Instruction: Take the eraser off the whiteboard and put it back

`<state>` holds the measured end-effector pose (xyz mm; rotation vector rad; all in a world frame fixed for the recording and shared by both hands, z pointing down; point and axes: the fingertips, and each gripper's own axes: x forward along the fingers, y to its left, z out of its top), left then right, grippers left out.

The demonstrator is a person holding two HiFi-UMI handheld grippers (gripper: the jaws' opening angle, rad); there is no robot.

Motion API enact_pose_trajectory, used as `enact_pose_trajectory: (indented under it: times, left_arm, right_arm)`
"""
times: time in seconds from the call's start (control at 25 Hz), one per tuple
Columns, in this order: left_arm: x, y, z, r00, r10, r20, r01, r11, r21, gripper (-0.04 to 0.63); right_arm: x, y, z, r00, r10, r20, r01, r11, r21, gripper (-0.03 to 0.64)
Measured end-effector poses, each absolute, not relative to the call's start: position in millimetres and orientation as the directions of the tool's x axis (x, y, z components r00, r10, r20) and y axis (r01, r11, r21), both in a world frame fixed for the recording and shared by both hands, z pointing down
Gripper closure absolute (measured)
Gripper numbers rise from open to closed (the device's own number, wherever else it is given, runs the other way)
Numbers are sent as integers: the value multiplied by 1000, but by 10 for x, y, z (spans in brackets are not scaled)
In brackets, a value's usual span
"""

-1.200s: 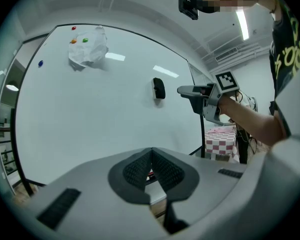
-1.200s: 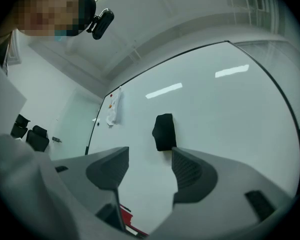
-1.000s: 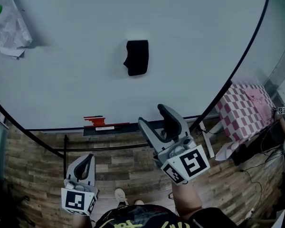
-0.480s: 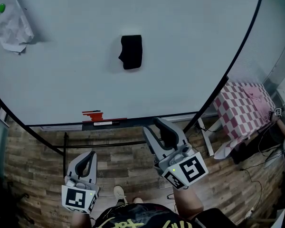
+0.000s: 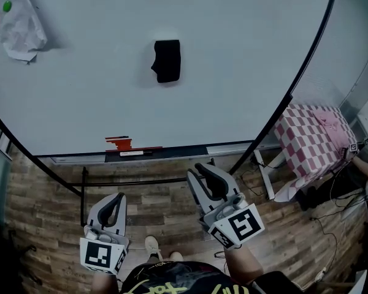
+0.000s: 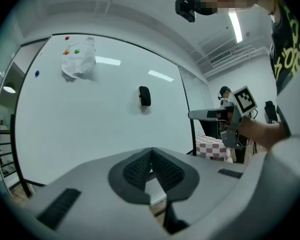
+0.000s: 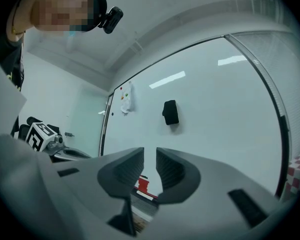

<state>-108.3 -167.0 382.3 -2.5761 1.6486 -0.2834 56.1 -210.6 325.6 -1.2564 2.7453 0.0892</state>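
Observation:
The black eraser point(image 5: 167, 60) sticks to the whiteboard point(image 5: 245, 72), upper middle in the head view; it also shows in the left gripper view point(image 6: 145, 96) and the right gripper view point(image 7: 170, 112). My right gripper point(image 5: 199, 171) hangs low in front of the board's tray, well short of the eraser. Its jaws are closing, with a narrow gap and nothing between them point(image 7: 150, 151). My left gripper point(image 5: 113, 202) is held lower left, shut and empty, its pads meeting point(image 6: 151, 151).
A crumpled white sheet point(image 5: 21, 29) is pinned by coloured magnets at the board's upper left. A red object point(image 5: 118, 143) lies on the board's tray. A pink checked cloth point(image 5: 313, 143) covers a table at the right. The floor is wood plank.
My right gripper has dropped and drawn back from the board, and its jaws have narrowed from wide open. The eraser stays on the board. The left gripper has barely shifted.

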Motion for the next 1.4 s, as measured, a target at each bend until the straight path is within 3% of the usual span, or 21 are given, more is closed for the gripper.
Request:
enact_pose_trajectory:
  times: [0.68,0.92,1.4]
  left_arm:
    - [-972,-1451,3780,402,-914,54,-901,-406,-156,589]
    - [-899,-1391,3747,383,-923,46,-918,-386,-91,589]
    - [-860,-1348,3776,387,-921,45,-907,-389,-160,589]
  right_arm:
    - [543,-1818,3417,-684,-721,-109,-725,689,-1,592]
    - [586,-1744,3445,-693,-712,-113,-716,698,-8,594]
    - [630,-1670,3515,-705,-702,-104,-704,710,-15,597]
